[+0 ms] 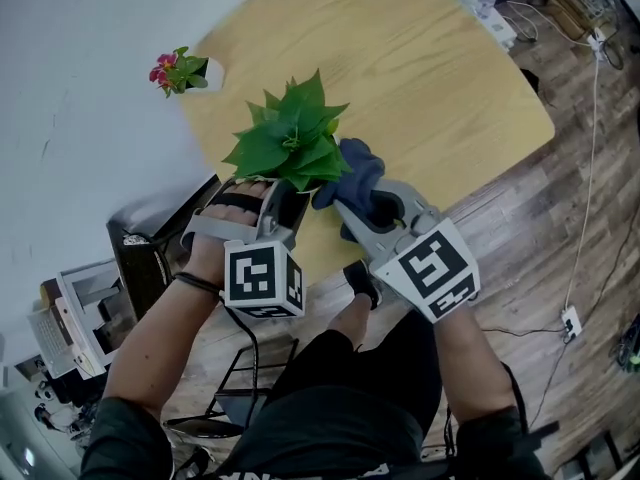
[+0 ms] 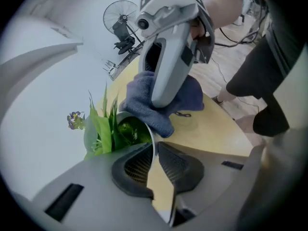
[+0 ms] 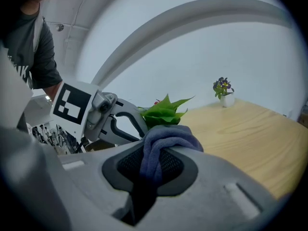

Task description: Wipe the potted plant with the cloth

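A potted plant with broad green leaves stands near the front edge of the wooden table. My left gripper comes in from below it. In the left gripper view the gripper is shut on the thin white pot rim, with the leaves just to its left. My right gripper is shut on a dark blue cloth, which touches the plant's right side. In the right gripper view the cloth bunches between the jaws in front of the leaves. The pot's body is mostly hidden.
A small pot of pink flowers stands at the table's far left edge. A white power strip lies at the far right corner. A dark rack stands left of the table. A cable runs over the wood floor on the right.
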The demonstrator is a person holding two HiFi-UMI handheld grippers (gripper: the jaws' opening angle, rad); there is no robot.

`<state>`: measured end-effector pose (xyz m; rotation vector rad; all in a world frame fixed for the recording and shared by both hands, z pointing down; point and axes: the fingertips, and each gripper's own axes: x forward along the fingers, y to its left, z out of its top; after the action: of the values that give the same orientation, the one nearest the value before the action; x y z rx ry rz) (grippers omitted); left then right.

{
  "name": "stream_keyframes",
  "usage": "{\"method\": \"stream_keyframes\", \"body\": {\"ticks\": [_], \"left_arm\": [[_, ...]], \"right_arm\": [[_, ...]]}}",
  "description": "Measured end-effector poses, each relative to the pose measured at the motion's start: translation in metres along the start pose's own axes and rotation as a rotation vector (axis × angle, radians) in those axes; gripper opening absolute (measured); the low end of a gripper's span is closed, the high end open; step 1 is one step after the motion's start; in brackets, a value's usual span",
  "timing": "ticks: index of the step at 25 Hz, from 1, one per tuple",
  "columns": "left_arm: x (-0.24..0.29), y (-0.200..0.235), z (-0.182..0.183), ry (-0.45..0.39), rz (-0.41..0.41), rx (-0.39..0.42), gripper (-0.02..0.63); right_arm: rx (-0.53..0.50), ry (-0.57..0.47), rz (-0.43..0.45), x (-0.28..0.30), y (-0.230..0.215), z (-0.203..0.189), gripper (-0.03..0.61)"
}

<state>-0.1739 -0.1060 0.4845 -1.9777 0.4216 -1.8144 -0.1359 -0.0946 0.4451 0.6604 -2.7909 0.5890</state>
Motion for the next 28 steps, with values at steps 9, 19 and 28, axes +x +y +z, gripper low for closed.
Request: {"method": "stream_keyframes", "body": {"ticks": [9, 19, 28], "left_arm": [[0.005, 0.014, 0.049, -0.032, -0.189, -0.204, 0.026], [0.014, 0.035, 0.075, -0.032, -0.180, -0.389, 0.038], [-0.021, 0.017, 0.061, -0.024, 0.056, 0.000, 0.172]], "right_arm": [[-0.040, 0.060, -0.096, 0.003, -0.041, -0.023, 0.055], [-0.063, 0.152, -0.174, -0.001, -0.075, -0.038, 0.055], [-0.067, 0.144, -0.158, -0.004, -0.070, -0.040, 0.055]]}}
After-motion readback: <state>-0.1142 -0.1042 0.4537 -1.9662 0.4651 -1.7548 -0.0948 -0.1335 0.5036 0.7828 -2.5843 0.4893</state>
